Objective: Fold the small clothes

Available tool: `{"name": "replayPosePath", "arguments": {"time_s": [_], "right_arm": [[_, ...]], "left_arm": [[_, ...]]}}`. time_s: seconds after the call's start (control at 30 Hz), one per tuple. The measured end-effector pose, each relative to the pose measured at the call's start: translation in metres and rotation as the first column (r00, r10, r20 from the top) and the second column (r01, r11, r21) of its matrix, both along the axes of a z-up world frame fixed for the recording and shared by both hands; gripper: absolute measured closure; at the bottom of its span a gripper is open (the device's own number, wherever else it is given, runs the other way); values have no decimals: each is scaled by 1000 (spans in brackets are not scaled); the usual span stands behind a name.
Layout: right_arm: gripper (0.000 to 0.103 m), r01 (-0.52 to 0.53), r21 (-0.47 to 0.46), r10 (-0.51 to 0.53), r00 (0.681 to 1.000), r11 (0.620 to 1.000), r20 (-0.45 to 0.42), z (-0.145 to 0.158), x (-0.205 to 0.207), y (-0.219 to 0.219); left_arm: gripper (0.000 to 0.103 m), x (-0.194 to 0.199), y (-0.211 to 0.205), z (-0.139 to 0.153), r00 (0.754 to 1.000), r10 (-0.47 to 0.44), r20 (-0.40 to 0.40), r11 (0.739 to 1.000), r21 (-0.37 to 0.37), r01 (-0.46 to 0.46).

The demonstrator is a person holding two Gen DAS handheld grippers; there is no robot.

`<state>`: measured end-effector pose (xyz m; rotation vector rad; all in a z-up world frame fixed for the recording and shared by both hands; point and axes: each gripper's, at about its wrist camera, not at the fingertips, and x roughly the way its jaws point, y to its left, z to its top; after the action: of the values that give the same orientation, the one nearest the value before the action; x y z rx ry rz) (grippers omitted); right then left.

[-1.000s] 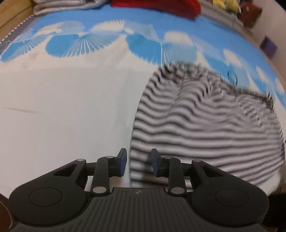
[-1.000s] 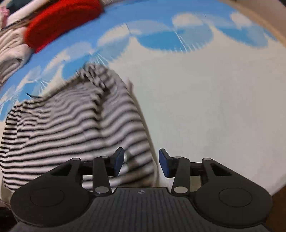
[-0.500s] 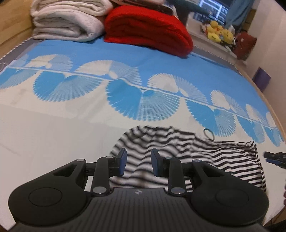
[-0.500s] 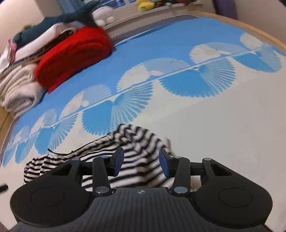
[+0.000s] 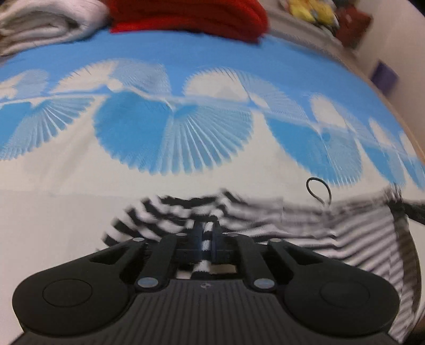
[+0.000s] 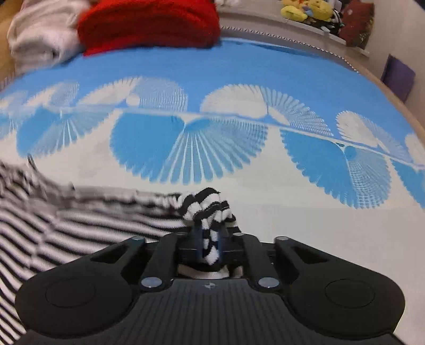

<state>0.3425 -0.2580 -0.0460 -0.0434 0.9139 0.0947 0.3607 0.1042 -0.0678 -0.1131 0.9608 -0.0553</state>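
Observation:
A small black-and-white striped garment (image 5: 332, 233) lies on the blue-and-white bed cover (image 5: 172, 132). My left gripper (image 5: 205, 236) is shut on a bunched edge of it at its left side. The garment stretches to the right from there. In the right wrist view the same striped garment (image 6: 66, 217) spreads to the left, and my right gripper (image 6: 209, 238) is shut on a bunched corner at its right end. A thin dark loop (image 5: 318, 189) sticks up from the garment's far edge.
A red folded blanket (image 6: 148, 24) and a pale folded towel (image 6: 39, 34) lie at the far end of the bed. Plush toys (image 6: 305, 10) sit on a ledge behind. A purple box (image 6: 398, 77) stands beyond the bed's right edge (image 6: 393, 95).
Both grippers were open above the garment half a second ago. Both have now shut on bunched striped fabric, one at each end, and dropped lower toward the bed.

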Motion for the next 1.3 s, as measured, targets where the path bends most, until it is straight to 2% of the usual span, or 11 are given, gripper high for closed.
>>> {"name": "replayPosePath", "arguments": {"time_s": [0.07, 0.2, 0.27, 0.33, 0.53, 0.7, 0.83, 1.0, 1.17, 1.23, 1.3], "right_arm": [[96, 89, 62, -90, 996, 994, 14, 1, 9, -14], [92, 153, 83, -153, 988, 985, 5, -10, 20, -19], [83, 119, 21, -117, 992, 993, -55, -27, 25, -10], [72, 92, -35, -94, 992, 995, -84, -38, 24, -6], [65, 148, 75, -150, 989, 986, 20, 6, 0, -30], [63, 121, 121, -120, 993, 985, -19, 10, -19, -52], [55, 131, 43, -122, 978, 990, -167, -26, -24, -63], [56, 158, 94, -152, 986, 983, -64, 7, -46, -77], [55, 61, 112, -37, 978, 992, -203, -11, -59, -73], [39, 56, 38, -45, 967, 998, -252, -25, -65, -70], [42, 75, 17, -69, 969, 997, -236, -15, -70, -73]], "left_arm": [[97, 3, 5, -1, 998, 50, 28, 998, -27, -49], [89, 5, -11, -17, 1000, 3, -21, 996, 90, -2], [64, 3, -12, -18, 998, -50, -37, 995, 88, 53], [59, -1, -6, -9, 999, -38, -37, 997, 65, 40], [61, -22, 46, 22, 994, 113, 2, 988, -105, -112], [77, -9, 68, -19, 973, 172, -156, 984, -25, -178], [77, -16, 75, -16, 967, 222, -127, 975, 2, -223], [77, -39, 54, 21, 998, 57, 0, 998, 16, -57], [77, -55, 44, 3, 994, -81, -70, 996, 41, 84], [77, -62, 43, -10, 987, -81, -140, 990, 99, 96], [77, -72, 44, 2, 991, -45, -128, 985, 161, 65]]}}
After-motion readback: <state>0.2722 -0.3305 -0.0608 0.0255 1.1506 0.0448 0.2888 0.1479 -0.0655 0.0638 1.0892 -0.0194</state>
